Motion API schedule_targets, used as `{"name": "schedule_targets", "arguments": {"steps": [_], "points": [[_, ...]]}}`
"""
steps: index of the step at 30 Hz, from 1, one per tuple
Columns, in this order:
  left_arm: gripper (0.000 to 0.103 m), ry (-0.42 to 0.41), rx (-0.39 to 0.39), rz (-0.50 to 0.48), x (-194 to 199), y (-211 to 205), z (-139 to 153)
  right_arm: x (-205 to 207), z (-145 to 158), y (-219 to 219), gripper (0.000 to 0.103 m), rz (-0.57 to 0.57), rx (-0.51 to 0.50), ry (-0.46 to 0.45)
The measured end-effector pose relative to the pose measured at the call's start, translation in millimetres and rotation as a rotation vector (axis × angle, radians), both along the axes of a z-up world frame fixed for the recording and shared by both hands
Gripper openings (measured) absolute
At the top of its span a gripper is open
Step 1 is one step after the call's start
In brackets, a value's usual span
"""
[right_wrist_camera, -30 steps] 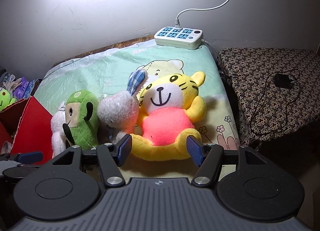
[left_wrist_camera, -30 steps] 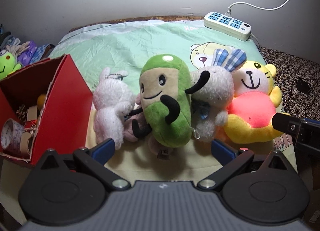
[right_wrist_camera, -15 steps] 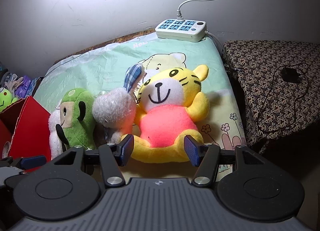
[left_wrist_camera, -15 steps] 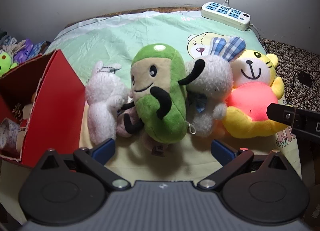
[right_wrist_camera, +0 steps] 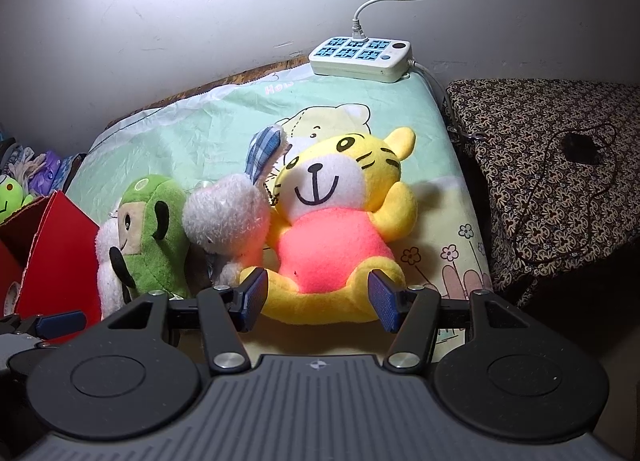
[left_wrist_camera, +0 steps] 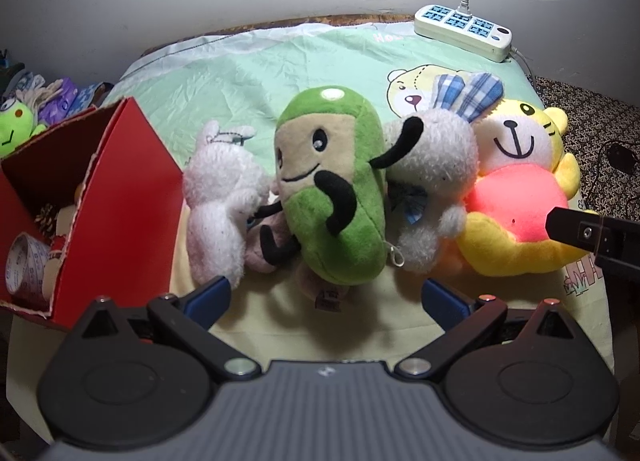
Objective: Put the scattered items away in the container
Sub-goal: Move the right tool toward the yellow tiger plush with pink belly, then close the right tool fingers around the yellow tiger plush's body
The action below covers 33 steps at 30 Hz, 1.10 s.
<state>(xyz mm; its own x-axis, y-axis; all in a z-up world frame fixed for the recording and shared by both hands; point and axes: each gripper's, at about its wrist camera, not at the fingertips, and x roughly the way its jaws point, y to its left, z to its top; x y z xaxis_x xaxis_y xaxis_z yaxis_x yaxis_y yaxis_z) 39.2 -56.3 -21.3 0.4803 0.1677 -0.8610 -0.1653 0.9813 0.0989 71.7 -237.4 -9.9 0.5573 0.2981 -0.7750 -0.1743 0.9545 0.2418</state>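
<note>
Left tool (left_wrist_camera: pixel 326 297) angled down, jaws wide apart; right tool (right_wrist_camera: pixel 318 297) narrower, seemingly gripping nothing.

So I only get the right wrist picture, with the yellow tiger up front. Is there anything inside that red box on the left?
Observer: Yes. The left wrist view looks down into the red box: a roll of printed tape lies in it, among other small things.
Operator: And the white fluff behind the green toy?
Observer: That is a white plush rabbit, lying between the box and the green plush.
Operator: Is the other gripper holding something?
Observer: No. The left gripper is wide open, with nothing between its pads.
</note>
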Motion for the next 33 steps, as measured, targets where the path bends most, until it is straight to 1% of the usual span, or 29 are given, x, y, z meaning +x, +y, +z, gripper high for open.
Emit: {"name": "schedule_targets", "arguments": {"steps": [6, 9, 13, 16, 20, 22, 25, 27, 29, 33], "points": [[0.101, 0.003, 0.003, -0.006, 1, -1, 0, 2, 0, -3, 0.059, -0.008, -0.008, -0.004], [0.101, 0.0, -0.003, -0.033, 0, -6, 1, 3, -1, -6, 0.059, -0.011, -0.009, -0.001], [0.1, -0.024, -0.003, -0.099, -2, -19, 3, 4, -2, -16, 0.059, -0.028, -0.012, -0.003], [0.099, -0.048, -0.024, -0.154, -4, -28, 6, 8, -7, -26, 0.059, -0.058, -0.016, 0.006], [0.094, -0.061, -0.066, -0.222, -4, -38, 5, 12, -12, -37, 0.059, -0.088, -0.008, 0.024], [0.094, -0.066, -0.07, -0.253, -4, -43, 2, 12, -13, -40, 0.059, -0.093, 0.002, 0.029], [0.093, -0.064, -0.073, -0.258, -2, -44, -1, 13, -12, -36, 0.059, -0.064, 0.032, 0.026], [0.092, -0.066, -0.107, -0.268, 0, -44, -2, 15, -10, -34, 0.059, -0.048, 0.025, 0.007], [0.092, -0.087, -0.124, -0.302, -1, -48, -1, 19, -11, -35, 0.06, -0.058, 0.021, 0.007], [0.092, -0.117, -0.105, -0.402, -2, -67, -5, 29, -21, -43, 0.061, -0.062, 0.028, 0.041]]}}
